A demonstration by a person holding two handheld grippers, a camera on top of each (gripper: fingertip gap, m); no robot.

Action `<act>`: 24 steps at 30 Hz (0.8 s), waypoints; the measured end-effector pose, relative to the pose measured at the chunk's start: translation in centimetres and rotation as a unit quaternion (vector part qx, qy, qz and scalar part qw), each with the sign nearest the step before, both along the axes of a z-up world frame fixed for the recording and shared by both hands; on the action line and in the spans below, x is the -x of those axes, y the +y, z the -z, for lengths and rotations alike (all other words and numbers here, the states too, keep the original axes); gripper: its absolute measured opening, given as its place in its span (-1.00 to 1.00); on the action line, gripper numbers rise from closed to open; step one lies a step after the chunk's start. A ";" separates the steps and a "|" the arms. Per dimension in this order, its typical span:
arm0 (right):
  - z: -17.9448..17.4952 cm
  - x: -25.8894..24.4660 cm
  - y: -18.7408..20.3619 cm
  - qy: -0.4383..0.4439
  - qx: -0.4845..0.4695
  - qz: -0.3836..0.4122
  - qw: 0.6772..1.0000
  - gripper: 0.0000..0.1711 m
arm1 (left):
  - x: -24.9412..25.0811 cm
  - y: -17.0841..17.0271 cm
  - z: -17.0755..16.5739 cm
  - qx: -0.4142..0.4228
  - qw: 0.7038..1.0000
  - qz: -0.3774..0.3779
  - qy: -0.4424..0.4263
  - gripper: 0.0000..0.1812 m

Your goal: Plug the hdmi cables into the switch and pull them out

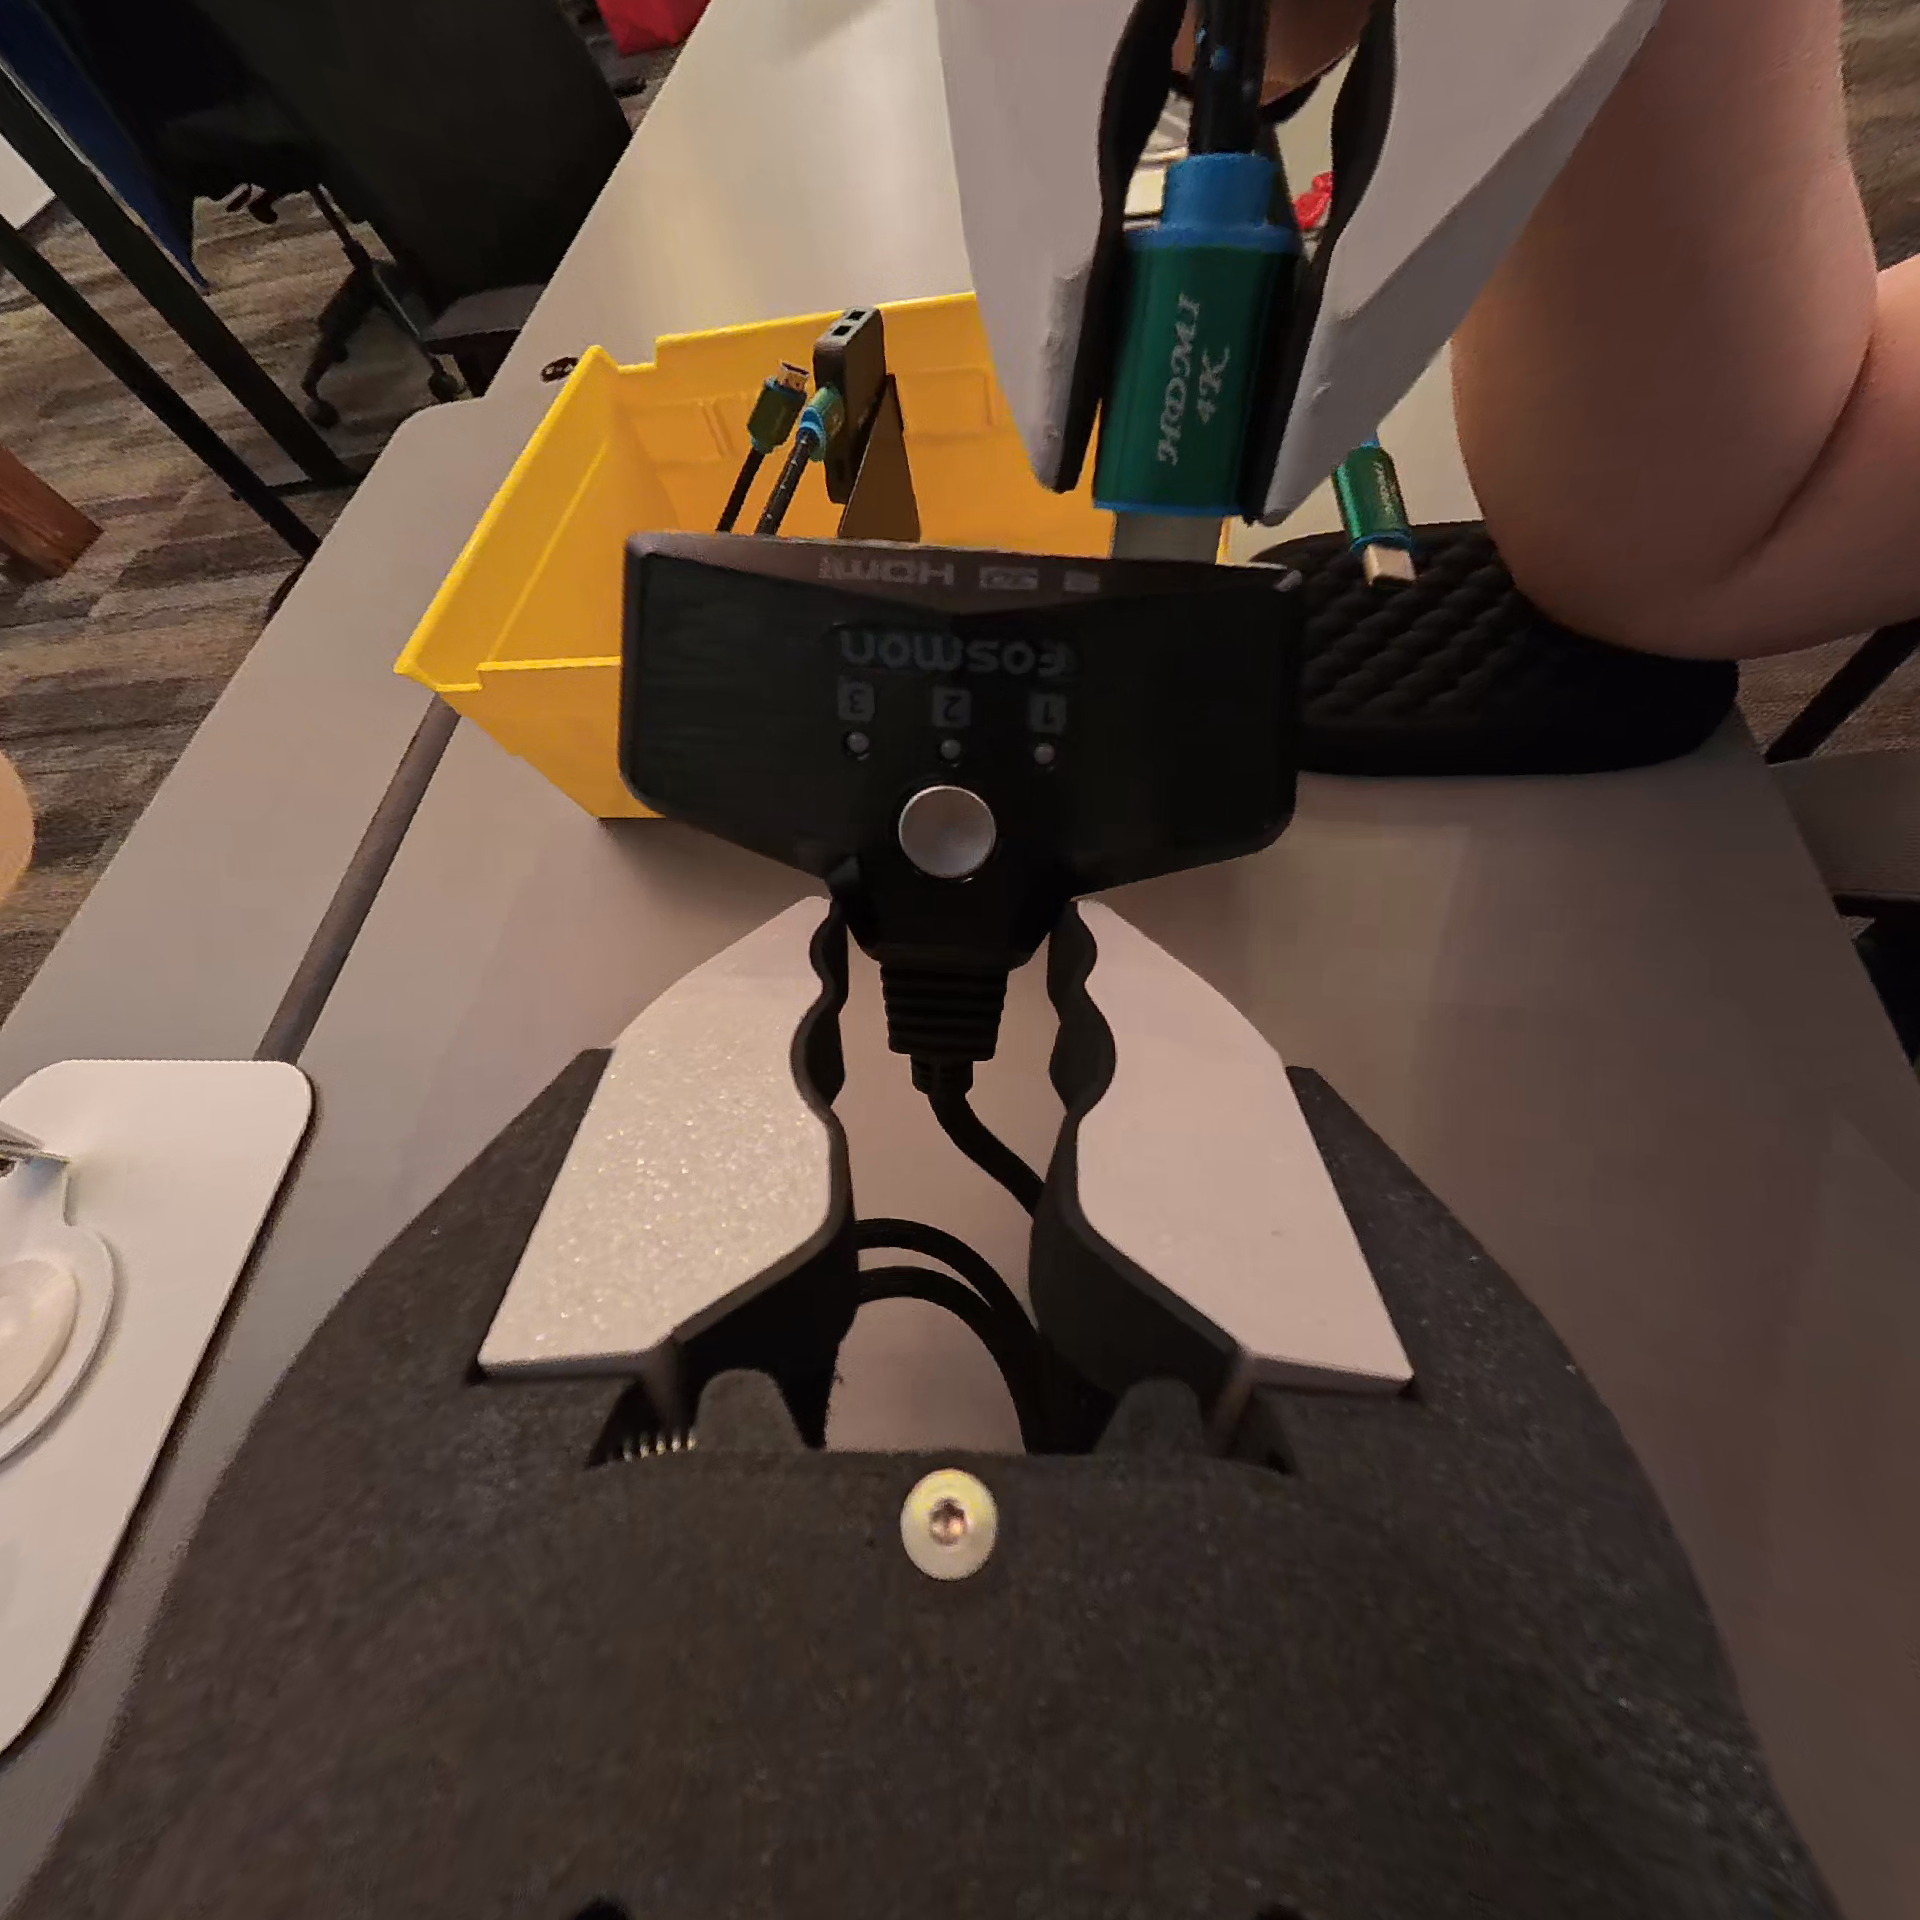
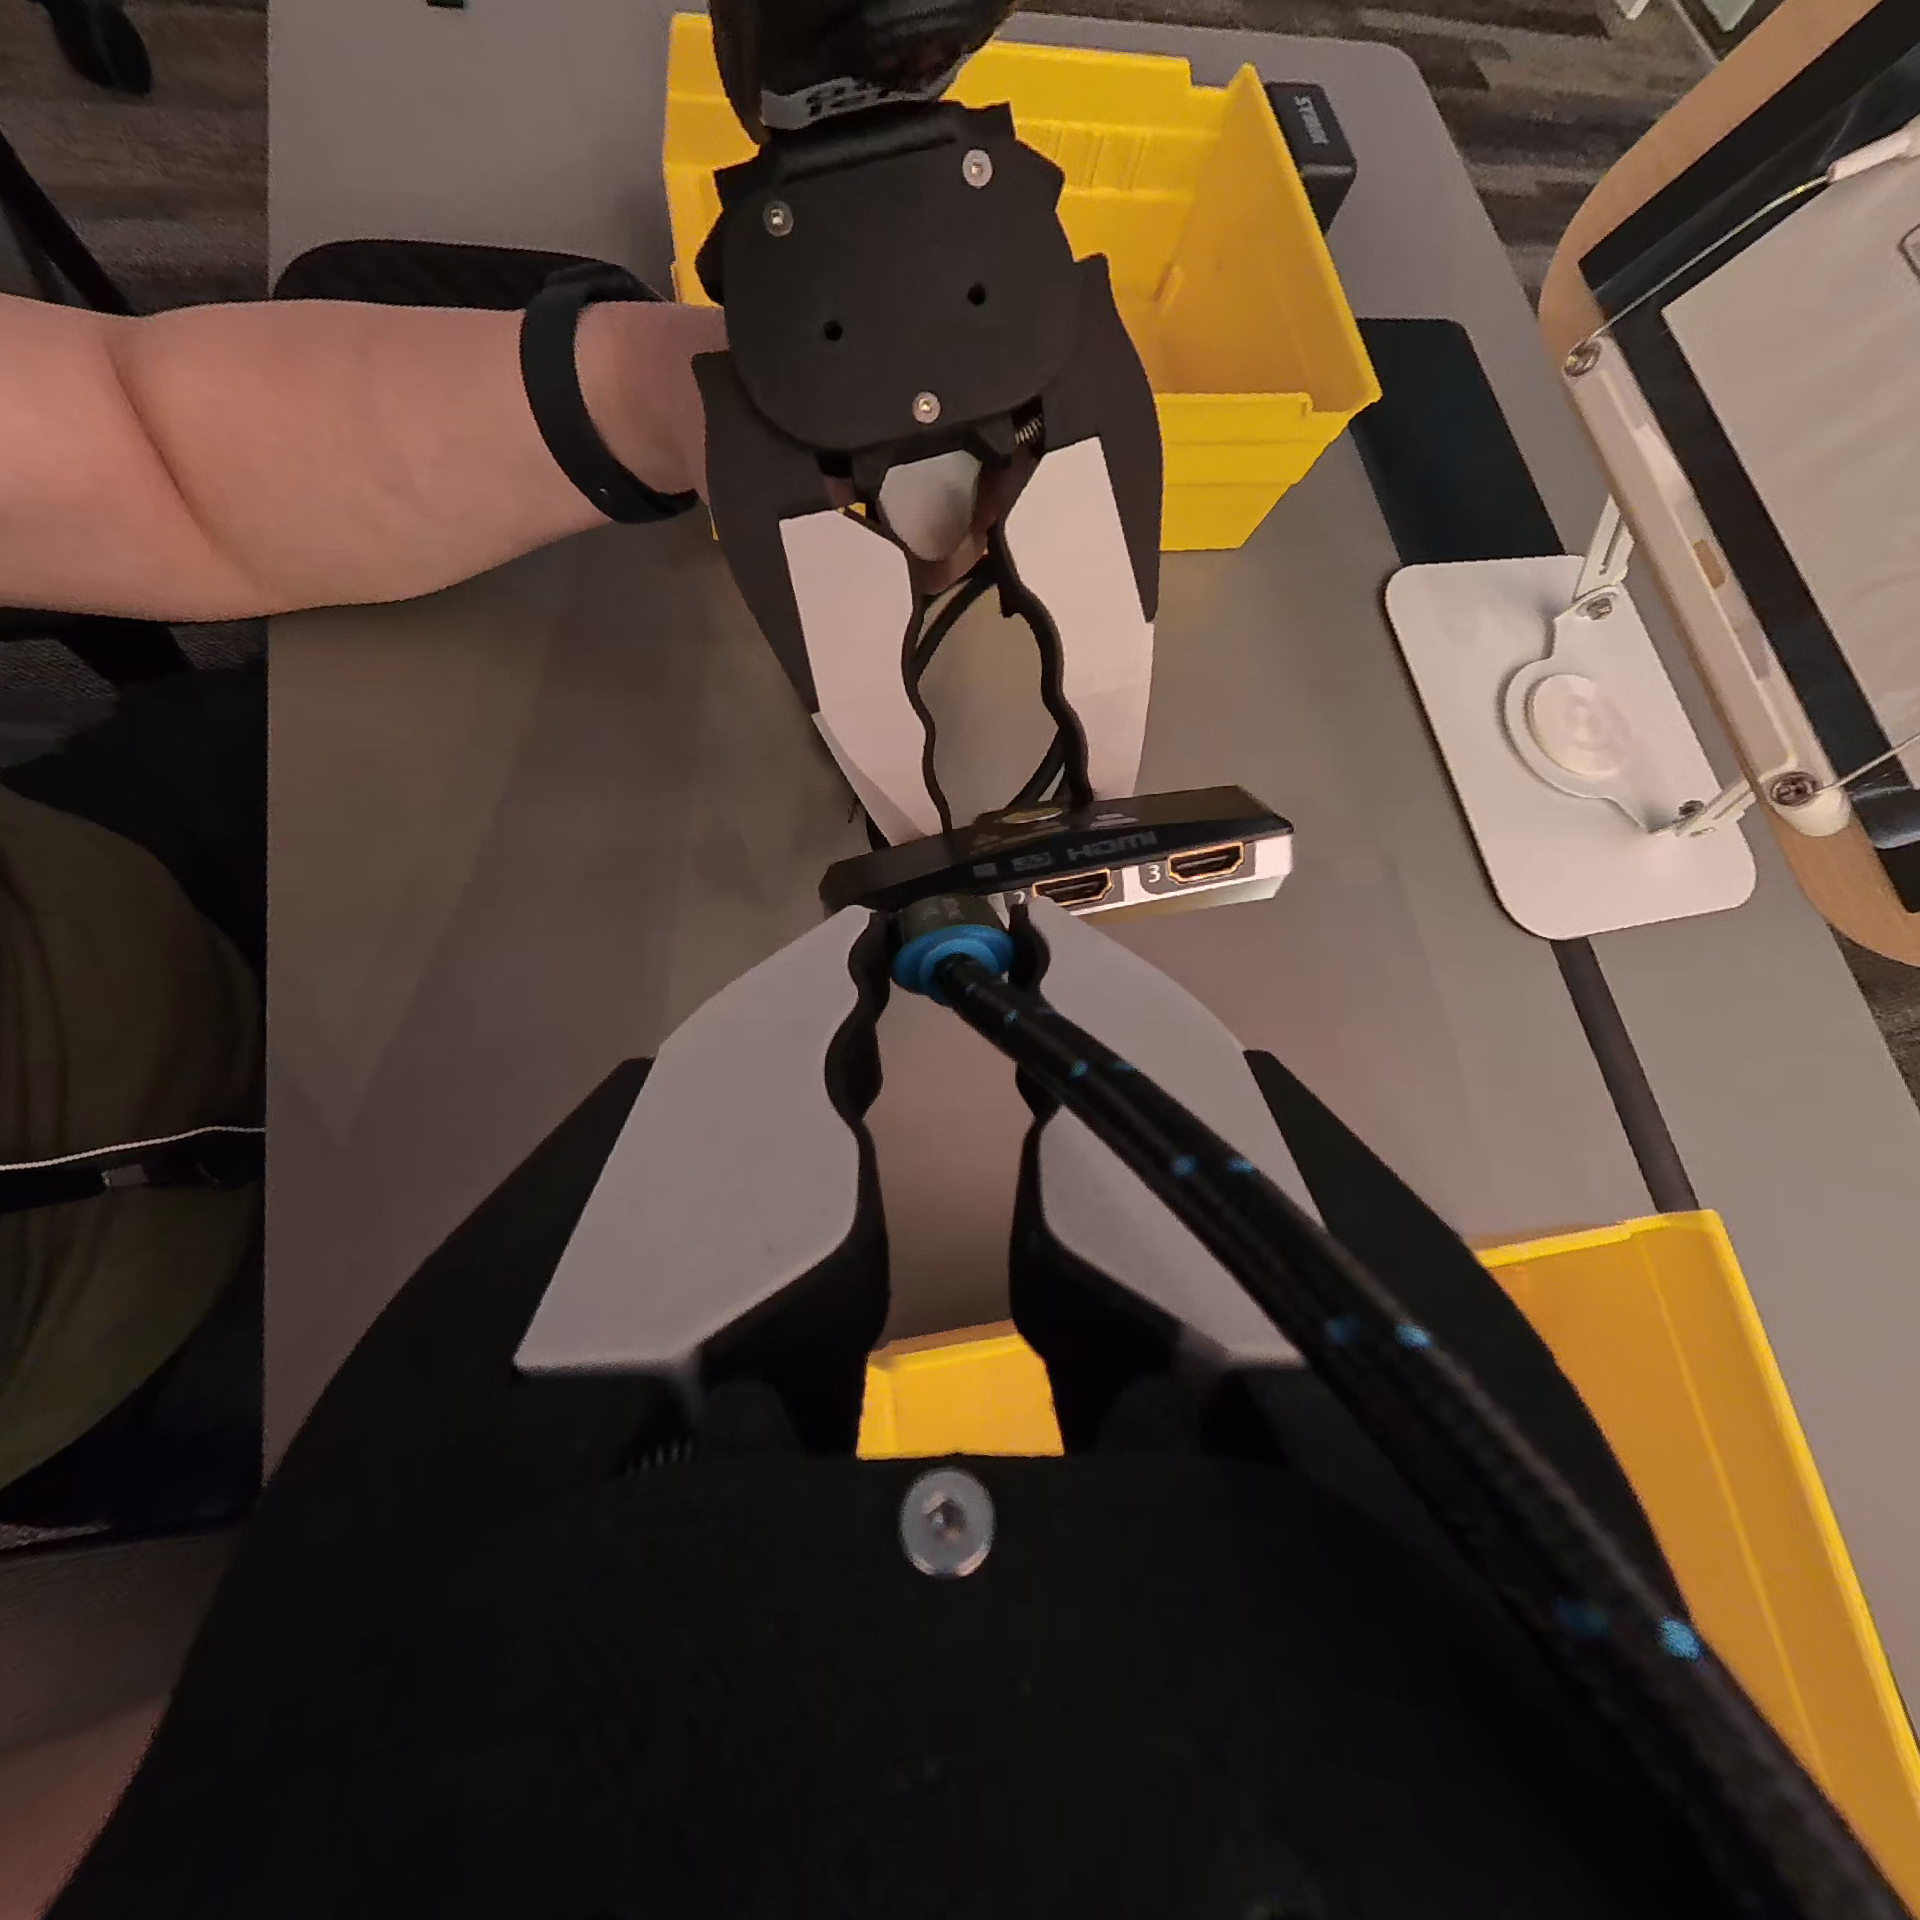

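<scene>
The left gripper (image 1: 951, 914) sits lowest in the left wrist view, its fingers (image 1: 831, 997) closed on the narrow neck of the black switch (image 1: 956, 696), just where its own lead leaves toward 6 o'clock. The switch is held off the grey worktop (image 1: 1455, 1039). Its top carries a pale brand mark, three numbered indicator dots and a round silver button; printed lettering also runs along its far edge.

At 12 o'clock the right gripper (image 1: 1169, 478) points down, fingers clamped on a green plug (image 1: 1184, 395) with a blue collar and pale lettering on its shell. The plug's metal tip meets the switch's far edge at its right end. In the right wrist view, the braided black cable (image 2: 1299, 1226) with blue flecks runs toward 5 o'clock, and two gold-lined ports (image 2: 1205, 862) beside the plug are open, each with a numeral beside it.

Behind the switch, at 11 o'clock, a yellow bin (image 1: 540, 582) holds more green plugs and a black adapter. A black mesh pad (image 1: 1507, 665) lies at 2 o'clock, a white stand base (image 1: 156, 1247) at 8 o'clock. Beyond the worktop are patterned carpet and dark chair legs.
</scene>
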State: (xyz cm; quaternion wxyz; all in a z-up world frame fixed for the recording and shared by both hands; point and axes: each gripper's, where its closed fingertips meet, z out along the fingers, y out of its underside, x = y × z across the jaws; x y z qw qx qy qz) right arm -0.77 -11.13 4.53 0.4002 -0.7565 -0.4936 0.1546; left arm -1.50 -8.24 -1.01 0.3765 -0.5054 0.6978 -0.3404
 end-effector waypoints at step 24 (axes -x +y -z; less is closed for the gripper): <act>-1.5 0.8 1.6 0.053 -0.044 -0.011 0.998 -0.73 | 0.9 1.6 -2.0 0.051 0.997 -0.024 -0.052 -0.60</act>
